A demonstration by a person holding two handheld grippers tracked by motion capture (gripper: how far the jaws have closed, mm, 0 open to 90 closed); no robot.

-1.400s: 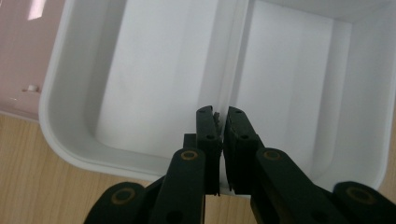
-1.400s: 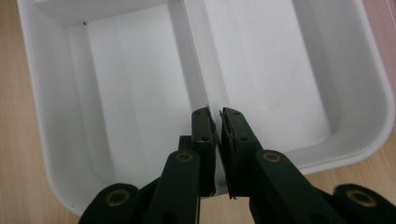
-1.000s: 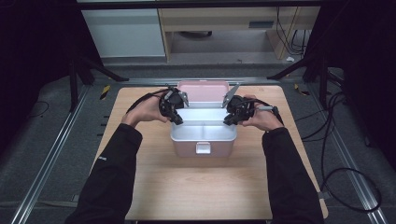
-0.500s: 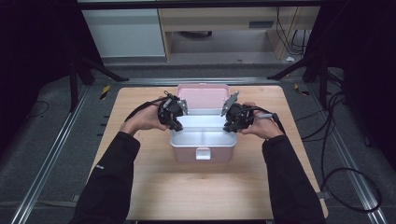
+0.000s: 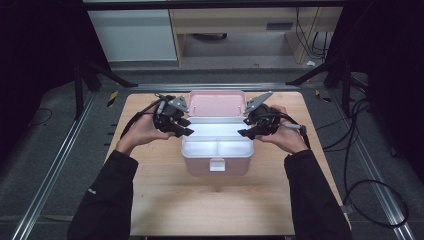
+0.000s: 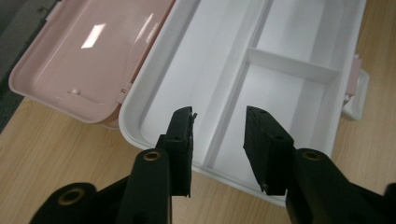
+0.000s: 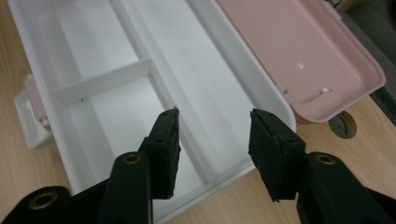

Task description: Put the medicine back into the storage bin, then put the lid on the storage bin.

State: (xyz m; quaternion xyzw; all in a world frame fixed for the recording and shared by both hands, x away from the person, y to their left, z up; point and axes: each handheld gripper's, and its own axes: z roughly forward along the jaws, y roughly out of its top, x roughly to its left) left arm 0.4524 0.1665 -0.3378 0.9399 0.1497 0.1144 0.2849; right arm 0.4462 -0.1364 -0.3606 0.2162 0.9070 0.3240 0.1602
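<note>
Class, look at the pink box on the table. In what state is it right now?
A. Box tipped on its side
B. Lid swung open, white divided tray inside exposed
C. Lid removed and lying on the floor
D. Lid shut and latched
B: the pink lid lies folded back behind the box, and the white divided tray shows bare compartments.
</note>
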